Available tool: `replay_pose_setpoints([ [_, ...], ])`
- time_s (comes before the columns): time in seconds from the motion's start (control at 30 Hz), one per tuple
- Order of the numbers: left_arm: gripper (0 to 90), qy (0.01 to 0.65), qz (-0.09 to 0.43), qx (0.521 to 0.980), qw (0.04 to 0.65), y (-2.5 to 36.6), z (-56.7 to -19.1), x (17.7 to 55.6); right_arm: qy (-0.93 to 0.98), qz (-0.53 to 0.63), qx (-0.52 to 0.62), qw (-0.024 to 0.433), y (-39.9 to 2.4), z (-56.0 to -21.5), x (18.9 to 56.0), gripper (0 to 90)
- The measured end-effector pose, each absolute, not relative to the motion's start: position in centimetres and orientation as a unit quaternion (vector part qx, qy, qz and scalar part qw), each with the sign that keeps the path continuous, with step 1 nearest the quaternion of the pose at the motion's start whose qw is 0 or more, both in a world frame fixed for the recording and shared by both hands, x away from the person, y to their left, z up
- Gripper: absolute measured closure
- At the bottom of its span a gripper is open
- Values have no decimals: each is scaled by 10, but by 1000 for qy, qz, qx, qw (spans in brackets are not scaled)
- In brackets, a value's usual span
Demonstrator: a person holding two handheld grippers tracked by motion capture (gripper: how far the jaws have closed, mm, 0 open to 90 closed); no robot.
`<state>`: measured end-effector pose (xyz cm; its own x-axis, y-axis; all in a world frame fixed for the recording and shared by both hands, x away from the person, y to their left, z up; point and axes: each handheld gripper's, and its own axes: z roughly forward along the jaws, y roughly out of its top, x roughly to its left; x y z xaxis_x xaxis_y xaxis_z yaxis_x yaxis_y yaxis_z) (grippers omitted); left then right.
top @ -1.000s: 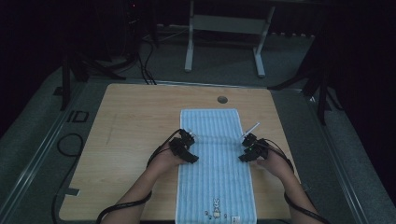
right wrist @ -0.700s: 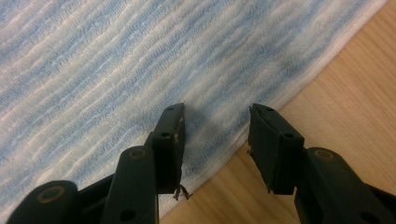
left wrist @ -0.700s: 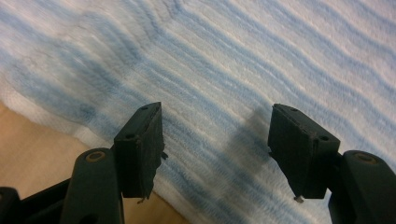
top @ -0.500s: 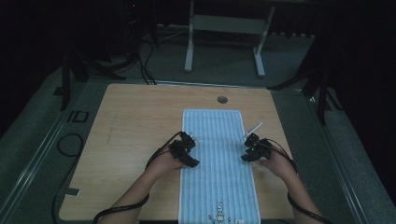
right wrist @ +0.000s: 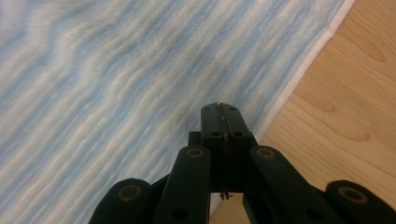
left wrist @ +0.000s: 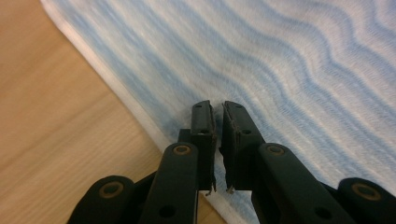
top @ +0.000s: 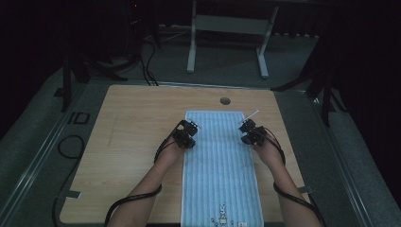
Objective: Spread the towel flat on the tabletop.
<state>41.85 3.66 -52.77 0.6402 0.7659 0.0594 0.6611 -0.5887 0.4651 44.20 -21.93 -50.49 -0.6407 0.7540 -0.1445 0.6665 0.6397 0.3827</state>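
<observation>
Long blue-and-white wavy-striped towel (top: 220,170) lies flat on the light wooden desk (top: 132,127), with loads of bare wood to its left. Left hand-held gripper (top: 189,134) sits at its left edge and right hand-held gripper (top: 247,131) at its right edge. Both have just been closing: the right is clenched with nothing between its jaws, the left nearly so.

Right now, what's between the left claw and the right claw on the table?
In the high view, a bare stretch of the blue striped towel lies between the left claw and the right claw. Nothing rests on it there.

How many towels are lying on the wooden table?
1. A light blue striped cloth towel lies lengthwise on the light wooden table, reaching the near edge, with the left gripper and right gripper at its side edges.
</observation>
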Motion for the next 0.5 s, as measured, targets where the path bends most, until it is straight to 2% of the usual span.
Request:
replay_pose_setpoints([
  [0.17, 822, 412, 127, 875, 221, 39, -531, 421, 897, 124, 402, 137, -214, -523, 450, 899],
  [0.33, 802, 423, 120, 866, 239, 45, -533, 430, 890, 127, 410, 155, -215, -524, 455, 899],
  [0.5, 802, 430, 121, 859, 251, 45, -535, 437, 887, 123, 419, 151, -216, -524, 467, 899],
])
